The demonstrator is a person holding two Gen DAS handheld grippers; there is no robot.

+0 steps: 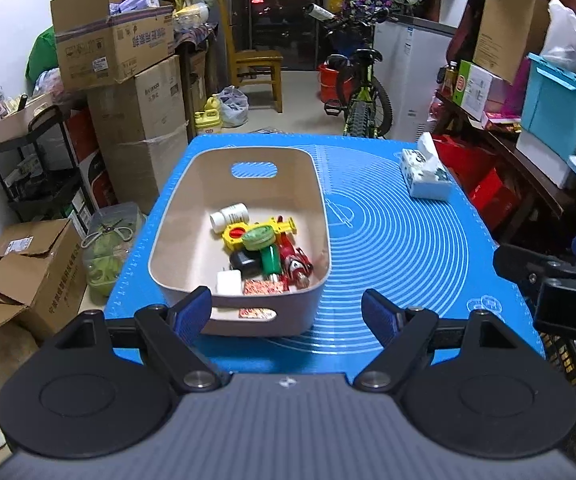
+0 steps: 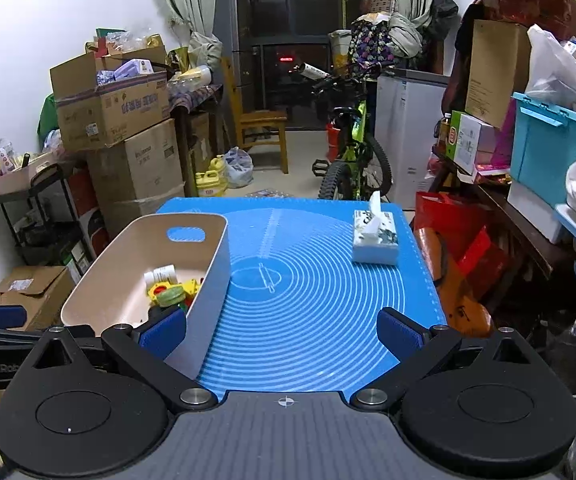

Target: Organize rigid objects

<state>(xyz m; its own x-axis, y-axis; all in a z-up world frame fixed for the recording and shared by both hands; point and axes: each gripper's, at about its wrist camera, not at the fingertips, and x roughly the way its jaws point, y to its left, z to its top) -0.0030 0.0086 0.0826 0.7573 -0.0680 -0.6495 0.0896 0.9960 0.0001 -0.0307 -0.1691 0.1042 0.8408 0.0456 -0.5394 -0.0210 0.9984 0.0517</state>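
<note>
A beige bin (image 1: 176, 216) with handle cut-outs stands on the left of the blue mat (image 1: 407, 248). Inside lie a white bottle (image 1: 230, 216), a yellow toy (image 1: 264, 229), a green round lid (image 1: 259, 237), a black object (image 1: 244, 262), a red toy (image 1: 296, 262) and a white block (image 1: 228, 283). My left gripper (image 1: 288, 314) is open and empty, just before the bin's near wall. My right gripper (image 2: 284, 334) is open and empty over the mat, right of the bin (image 2: 212, 280). The bin's contents (image 2: 168, 290) partly show in the right wrist view.
A tissue box (image 1: 425, 176) stands at the mat's far right corner; it also shows in the right wrist view (image 2: 373, 240). Cardboard boxes (image 1: 128, 92) and a shelf stand left of the table. A bicycle (image 1: 357, 92) stands behind it, with cluttered shelves on the right.
</note>
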